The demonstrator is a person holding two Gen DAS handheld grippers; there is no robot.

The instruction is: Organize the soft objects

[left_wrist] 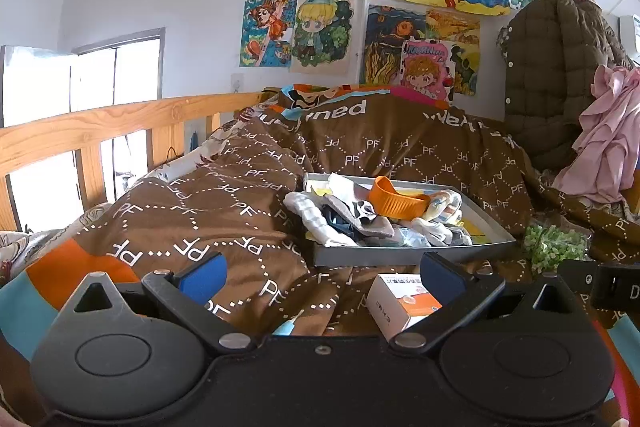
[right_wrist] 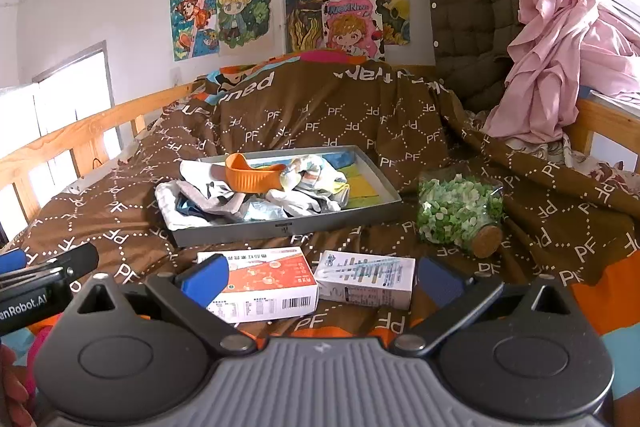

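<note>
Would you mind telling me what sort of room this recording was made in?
Most likely a child's bedroom: the work surface is a bed with a brown quilt and a wooden rail, children's drawings cover the wall, and a pink garment is draped nearby.

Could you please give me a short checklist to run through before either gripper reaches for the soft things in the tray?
1. Left gripper open and holding nothing: ok.
2. Right gripper open and holding nothing: ok.
3. Tray resting flat on the quilt: ok.
4. Orange band lies on top of the cloth pile, blocking a clean pick: not ok.
5. Two boxes sit between right gripper and tray: not ok.
6. Jar stable on its side: cannot tell.
</note>
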